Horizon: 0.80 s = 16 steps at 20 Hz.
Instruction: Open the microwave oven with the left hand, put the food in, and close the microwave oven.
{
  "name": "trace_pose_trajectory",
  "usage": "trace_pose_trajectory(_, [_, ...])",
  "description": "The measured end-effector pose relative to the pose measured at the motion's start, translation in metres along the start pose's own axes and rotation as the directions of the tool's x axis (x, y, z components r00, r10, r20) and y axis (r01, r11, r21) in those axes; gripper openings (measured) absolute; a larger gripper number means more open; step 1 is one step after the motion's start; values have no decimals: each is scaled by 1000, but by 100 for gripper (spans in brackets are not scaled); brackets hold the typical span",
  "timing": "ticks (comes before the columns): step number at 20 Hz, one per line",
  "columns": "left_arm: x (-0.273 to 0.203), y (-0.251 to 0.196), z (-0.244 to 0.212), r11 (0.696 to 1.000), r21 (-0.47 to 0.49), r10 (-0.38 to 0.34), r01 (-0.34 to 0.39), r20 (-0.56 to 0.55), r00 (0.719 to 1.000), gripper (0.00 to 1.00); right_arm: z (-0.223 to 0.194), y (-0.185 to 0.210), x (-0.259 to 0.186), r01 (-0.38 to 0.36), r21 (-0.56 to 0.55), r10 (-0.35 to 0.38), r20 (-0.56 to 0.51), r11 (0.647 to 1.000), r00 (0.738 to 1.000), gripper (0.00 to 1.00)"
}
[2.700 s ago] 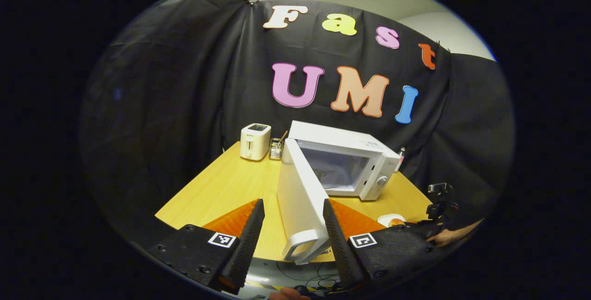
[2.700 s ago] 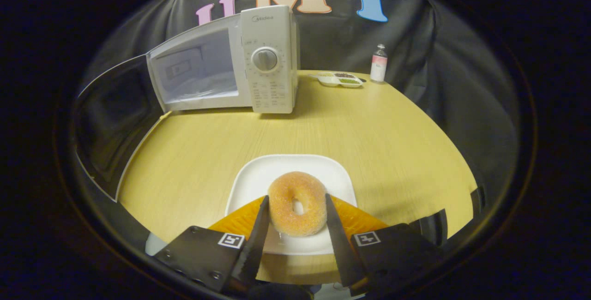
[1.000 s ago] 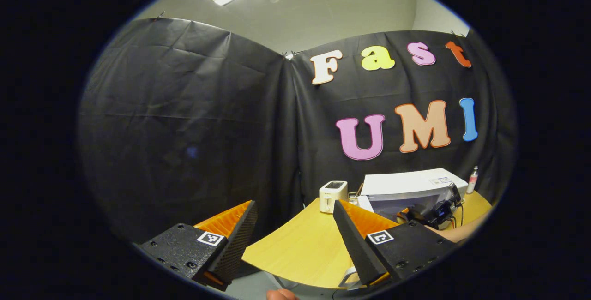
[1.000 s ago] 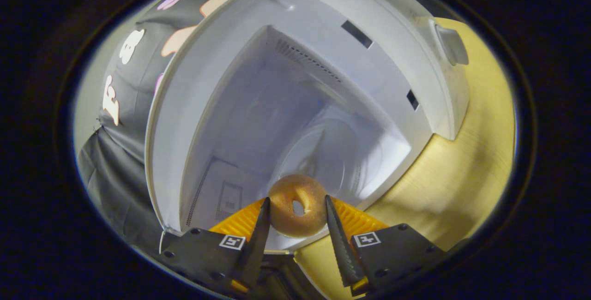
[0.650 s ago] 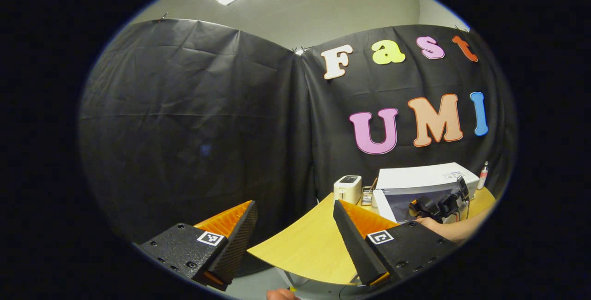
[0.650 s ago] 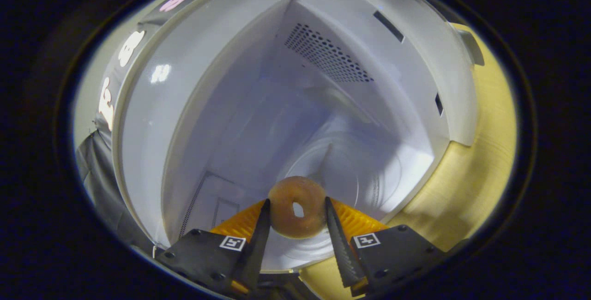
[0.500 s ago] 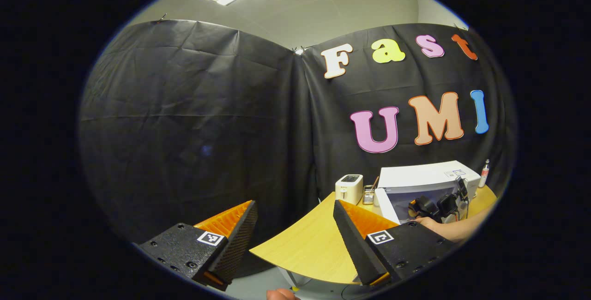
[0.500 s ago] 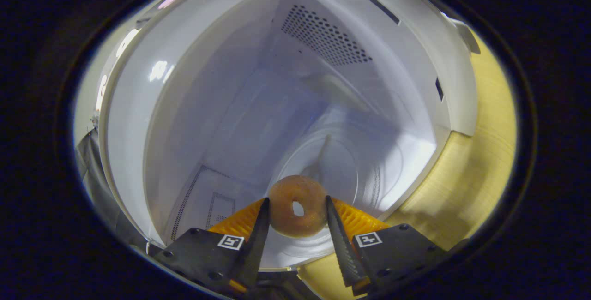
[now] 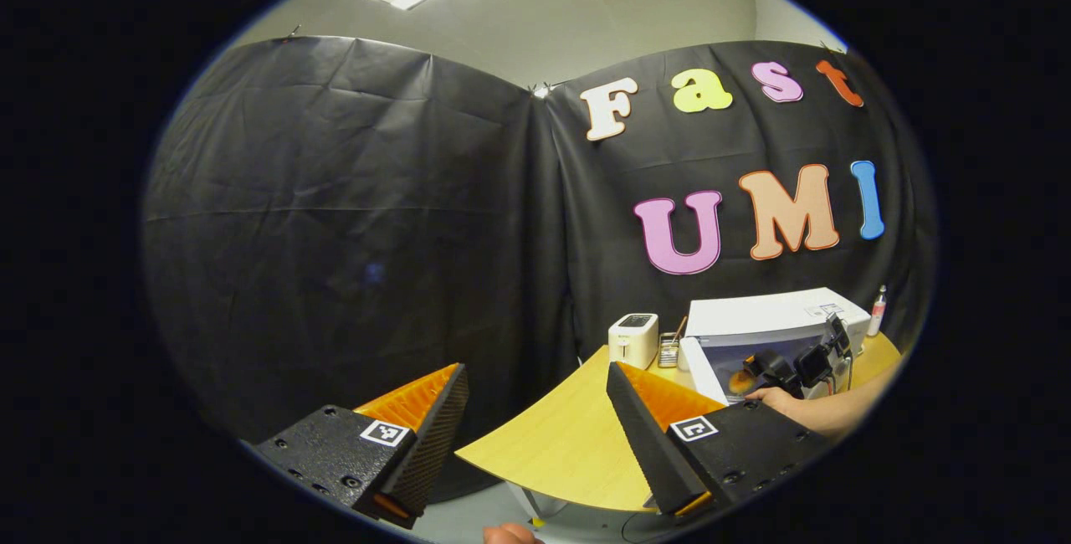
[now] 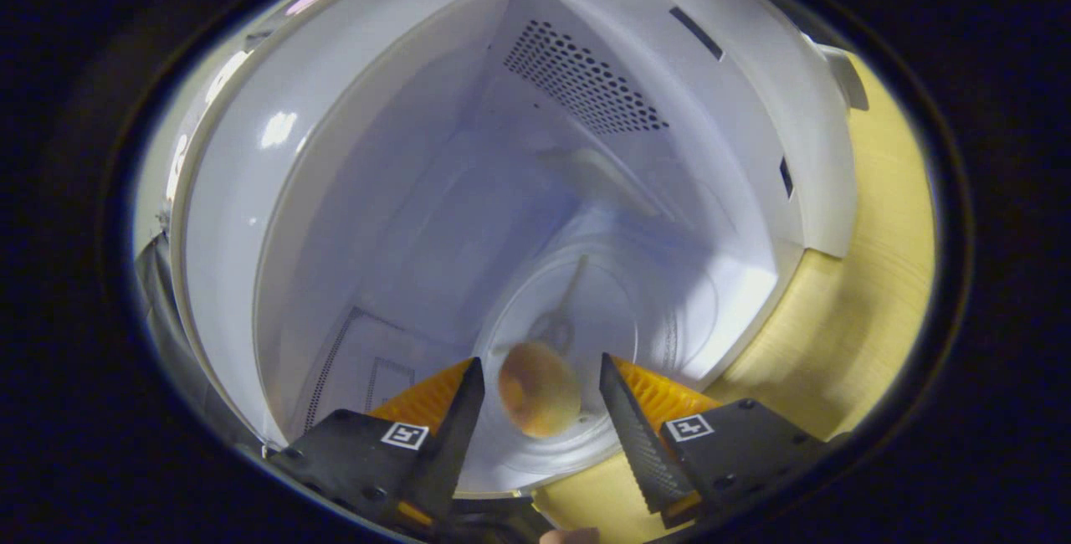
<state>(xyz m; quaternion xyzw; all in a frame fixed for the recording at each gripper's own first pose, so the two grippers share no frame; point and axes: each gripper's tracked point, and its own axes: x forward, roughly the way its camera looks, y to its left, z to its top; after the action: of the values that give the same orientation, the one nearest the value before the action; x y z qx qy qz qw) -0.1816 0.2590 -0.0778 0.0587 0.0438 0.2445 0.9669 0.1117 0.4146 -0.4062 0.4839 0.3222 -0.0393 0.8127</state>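
In the right gripper view I look into the open white microwave (image 10: 586, 84). My right gripper (image 10: 540, 362) is open just inside its mouth. The sugared donut (image 10: 538, 389) lies blurred between the fingers, touching neither, over the glass turntable (image 10: 602, 301). In the left gripper view my left gripper (image 9: 535, 371) is open and holds nothing, raised off the table's left corner and far from the oven. There the microwave (image 9: 770, 314) stands at the right with its door (image 9: 699, 364) swung open. The right gripper (image 9: 795, 364) and the hand (image 9: 791, 403) holding it reach into it.
A white toaster (image 9: 633, 339) and a small utensil holder (image 9: 668, 349) stand left of the microwave on the wooden table (image 9: 569, 443). A small bottle (image 9: 876, 310) stands to its right. Bare tabletop (image 10: 870, 293) lies right of the oven's mouth.
My right gripper's fingers have spread and let go of the donut, which has tipped and dropped toward the turntable. The left gripper has hardly moved.
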Motion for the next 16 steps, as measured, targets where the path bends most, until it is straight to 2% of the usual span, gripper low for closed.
trace_pose_trajectory(3, [-4, 4, -3, 1000, 3, 7, -7, -9, 1000, 100, -4, 1, -3, -10, -21, 10, -12, 1000, 1000, 77])
trace_pose_trajectory(4, [-4, 5, -4, 1000, 2, 8, -8, -12, 1000, 100, -3, 1, -6, -18, -36, 17, -11, 999, 1000, 88])
trace_pose_trajectory(5, [-5, 6, -6, 1000, 1, 7, -7, -12, 1000, 97, -4, 3, -12, -28, -55, 28, -9, 998, 1000, 77])
trace_pose_trajectory(8, [-2, 4, -17, 1000, 21, -2, 3, -28, 1000, 97, -5, 6, -31, -67, -146, 63, -31, 987, 998, 77])
trace_pose_trajectory(9, [-1, 4, -20, 1000, 29, -8, 9, -35, 999, 100, -4, 5, -40, -77, -182, 72, -34, 980, 997, 77])
trace_pose_trajectory(10, [1, 4, -25, 999, 37, -16, 17, -45, 999, 98, -4, 4, -47, -91, -209, 84, -42, 974, 996, 77])
trace_pose_trajectory(13, [8, 1, -41, 997, 59, -39, 43, -70, 997, 97, 1, -2, -77, -135, -333, 120, -65, 933, 991, 77])
trace_pose_trajectory(14, [11, 0, -44, 997, 61, -44, 49, -72, 996, 100, 8, -3, -88, -155, -384, 142, -62, 910, 988, 77])
trace_pose_trajectory(15, [13, 0, -49, 997, 63, -49, 54, -77, 996, 95, 13, -3, -99, -177, -432, 166, -63, 884, 984, 77])
trace_pose_trajectory(16, [15, -2, -55, 996, 66, -57, 63, -88, 995, 95, 21, -3, -110, -195, -477, 186, -67, 857, 980, 77])
